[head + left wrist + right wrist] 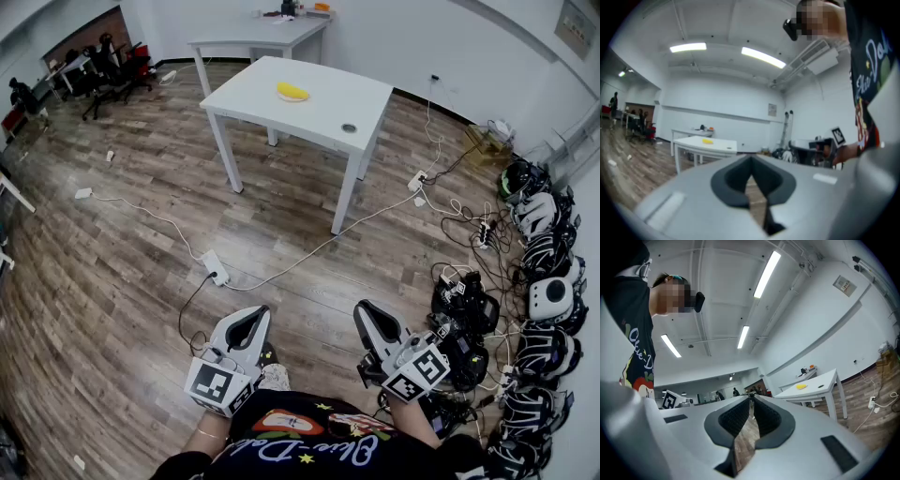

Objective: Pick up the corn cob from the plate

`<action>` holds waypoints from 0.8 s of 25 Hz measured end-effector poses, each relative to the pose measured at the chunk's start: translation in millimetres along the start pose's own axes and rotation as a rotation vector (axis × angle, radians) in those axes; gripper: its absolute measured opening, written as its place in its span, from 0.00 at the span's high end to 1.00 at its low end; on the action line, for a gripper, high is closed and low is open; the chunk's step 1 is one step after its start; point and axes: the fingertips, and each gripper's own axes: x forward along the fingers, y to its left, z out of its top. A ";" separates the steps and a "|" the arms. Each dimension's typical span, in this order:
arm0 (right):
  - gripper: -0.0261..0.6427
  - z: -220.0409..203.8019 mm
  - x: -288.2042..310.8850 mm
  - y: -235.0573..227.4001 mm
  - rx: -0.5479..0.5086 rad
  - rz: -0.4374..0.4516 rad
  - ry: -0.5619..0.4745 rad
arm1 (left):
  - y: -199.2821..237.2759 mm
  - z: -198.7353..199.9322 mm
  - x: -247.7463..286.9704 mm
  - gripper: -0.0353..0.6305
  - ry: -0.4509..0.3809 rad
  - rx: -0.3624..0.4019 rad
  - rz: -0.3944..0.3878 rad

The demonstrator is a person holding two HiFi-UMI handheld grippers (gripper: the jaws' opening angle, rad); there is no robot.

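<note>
The yellow corn cob (292, 91) lies on a pale plate (293, 98) on the white table (319, 108), far ahead of me across the wooden floor. From the left gripper view the corn cob (707, 140) is a small yellow spot; the right gripper view also catches the corn cob (801, 386) on that table. My left gripper (251, 316) and right gripper (369, 310) are held low near my body, well short of the table. Both are shut, their dark pads meeting at the tips with nothing between them.
A small dark round object (349, 127) sits near the table's right corner. A second white table (262, 37) stands behind. Cables and a power strip (216, 267) cross the floor. Headsets and gear (544, 300) line the right wall. Chairs (117, 66) stand far left.
</note>
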 end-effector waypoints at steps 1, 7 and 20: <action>0.93 -0.5 21.8 -2.3 0.002 -0.006 -0.010 | 15.5 2.8 4.5 0.95 0.002 0.015 -0.009; 0.93 4.6 142.3 -10.4 0.020 -0.009 -0.077 | 111.9 12.9 28.6 0.95 0.006 -0.003 -0.062; 0.93 -12.5 296.0 -158.5 0.051 -0.131 -0.001 | 291.3 26.7 169.1 0.95 0.015 -0.005 -0.037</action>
